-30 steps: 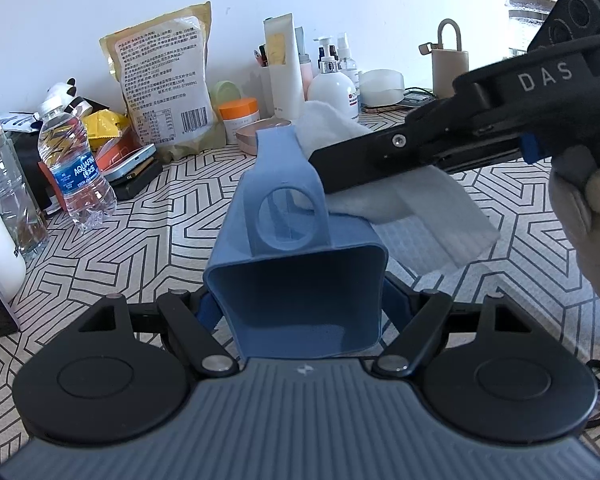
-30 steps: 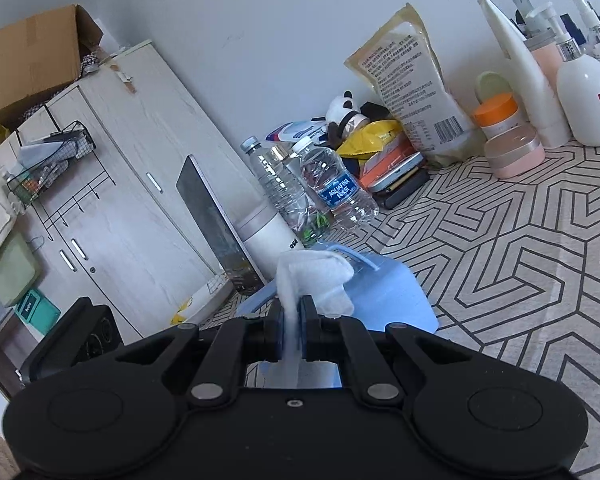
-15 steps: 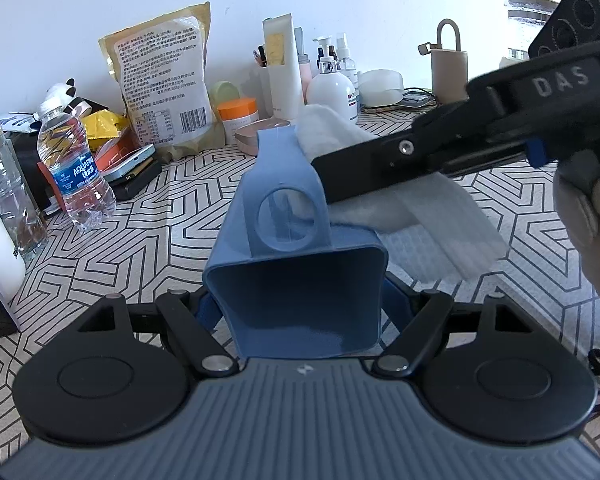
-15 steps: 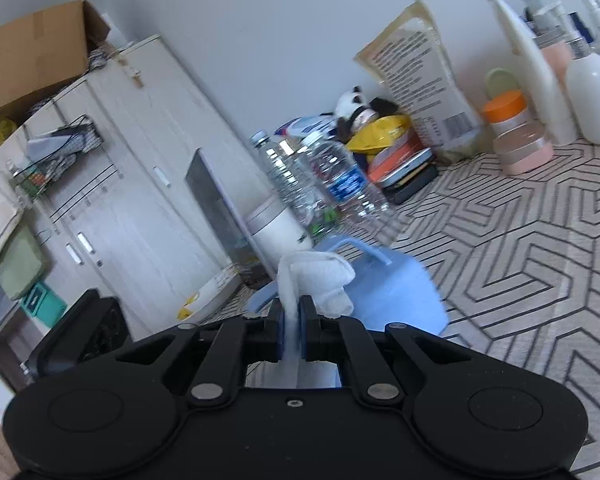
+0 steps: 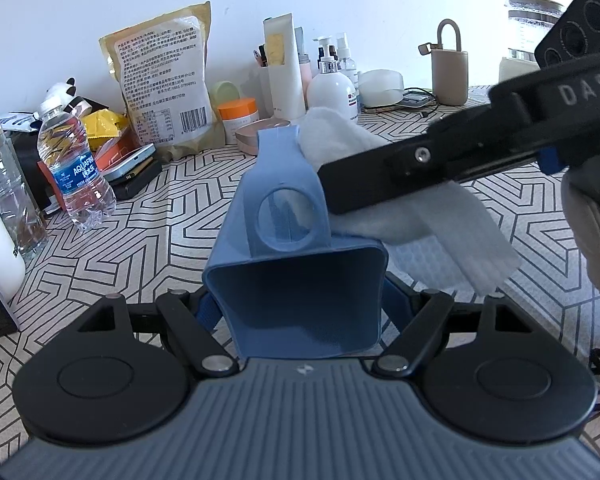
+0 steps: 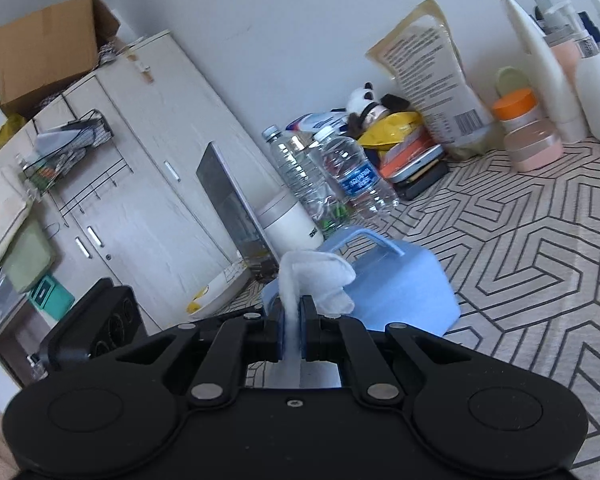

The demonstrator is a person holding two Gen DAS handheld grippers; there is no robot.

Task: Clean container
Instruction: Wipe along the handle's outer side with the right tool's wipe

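- Now the left gripper (image 5: 296,312) clamps the blue container (image 5: 300,280) between its fingers.
- Right gripper (image 6: 291,330) pinches a white cloth (image 6: 320,280), pressed against the container's side.

The right tool (image 6: 292,334) clamps a white cloth (image 6: 316,280) between its closed fingers. The cloth's bunched end touches the blue container (image 6: 396,284), above the patterned tabletop (image 6: 540,240).

Your left gripper (image 5: 296,308) has the container (image 5: 300,280) between its fingers, above the table (image 5: 148,240). Your right gripper (image 6: 292,330) brings the cloth (image 5: 416,216) against the container's right side. Behind stand a water bottle (image 5: 74,164) at left and a bag (image 5: 164,80) by the wall.
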